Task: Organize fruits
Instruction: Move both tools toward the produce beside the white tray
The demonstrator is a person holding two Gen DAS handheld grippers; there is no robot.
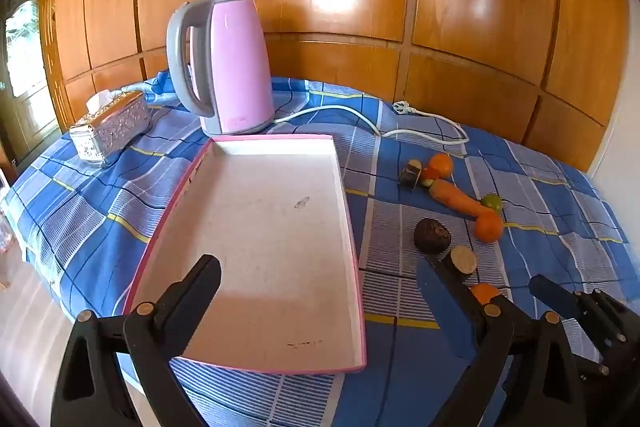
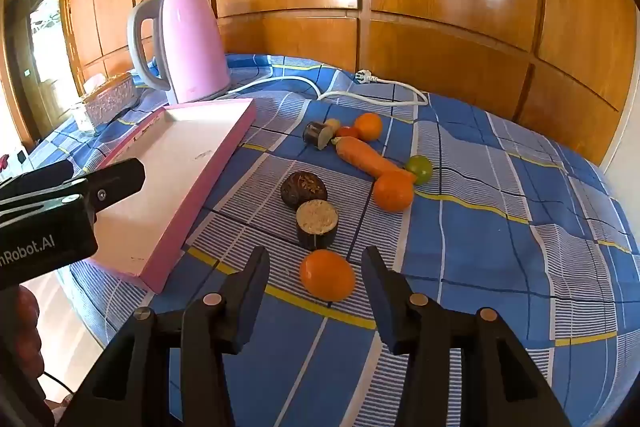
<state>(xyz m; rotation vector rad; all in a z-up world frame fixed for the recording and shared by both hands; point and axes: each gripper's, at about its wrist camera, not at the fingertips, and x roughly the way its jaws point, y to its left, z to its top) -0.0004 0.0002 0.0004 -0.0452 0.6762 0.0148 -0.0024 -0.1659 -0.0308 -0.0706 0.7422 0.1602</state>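
Right gripper (image 2: 316,291) sits wide open around the nearest orange (image 2: 327,275), just right of the pink tray (image 2: 208,183), pads not touching yet. Round fruit, soft cloth: an off-centre squeeze probably rolls it away. Left gripper (image 1: 320,275) is open and empty over the tray.

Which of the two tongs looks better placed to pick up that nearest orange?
The right tongs: the nearest orange lies on the cloth between their open fingers, untouched. The left tongs hang open over the empty pink tray, off to the side.
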